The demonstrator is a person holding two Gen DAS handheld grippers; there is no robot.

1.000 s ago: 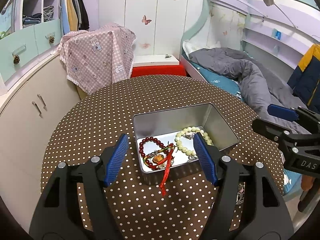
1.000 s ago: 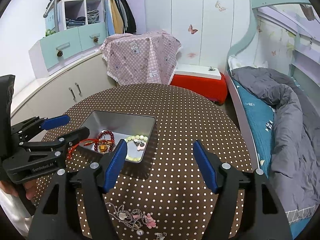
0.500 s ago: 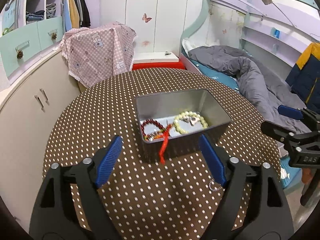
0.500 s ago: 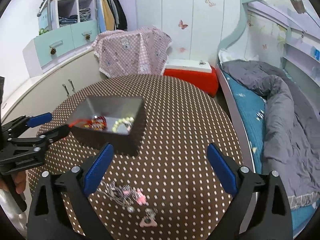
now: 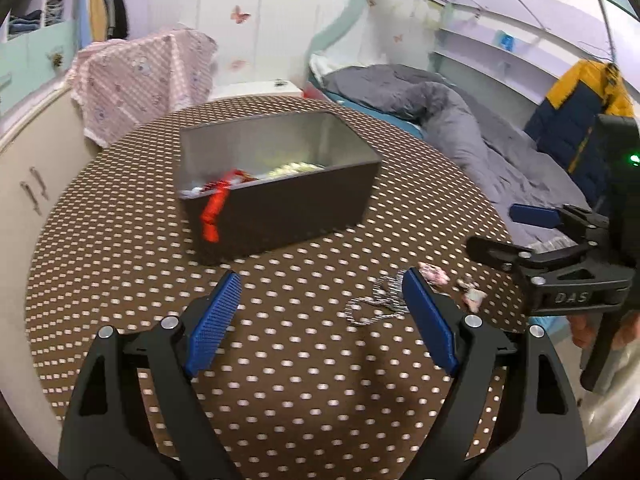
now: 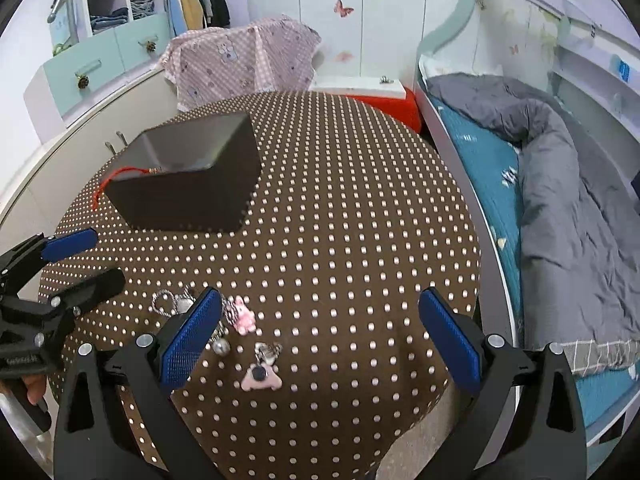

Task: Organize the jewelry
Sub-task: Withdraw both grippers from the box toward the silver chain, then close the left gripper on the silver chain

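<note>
On the brown polka-dot tablecloth [image 6: 340, 200], loose pink-and-silver charm jewelry [image 6: 240, 320] is approached for collection into the grey metal tin [image 5: 280, 184]; the left gripper [image 5: 320, 320] and right gripper [image 6: 320, 332] are held spread and empty.

The round table [image 6: 340, 208] wore a brown cloth dotted with white, and it carried little. A metal tin [image 5: 280, 184] stood toward the far side, open at the top, its outer walls dark — a red tassel [image 5: 212, 216] hung over its near wall, and pale beads [image 5: 292, 168] showed just above the rim inside. Nearer the front edge, well apart from the tin, a small heap of jewelry lay loose on the cloth: a silvery chain [image 6: 168, 302], a pink charm [image 6: 244, 318], a round silver bead [image 6: 221, 346] and a flat pink piece with a dark centre [image 6: 260, 378], all close together.
</note>
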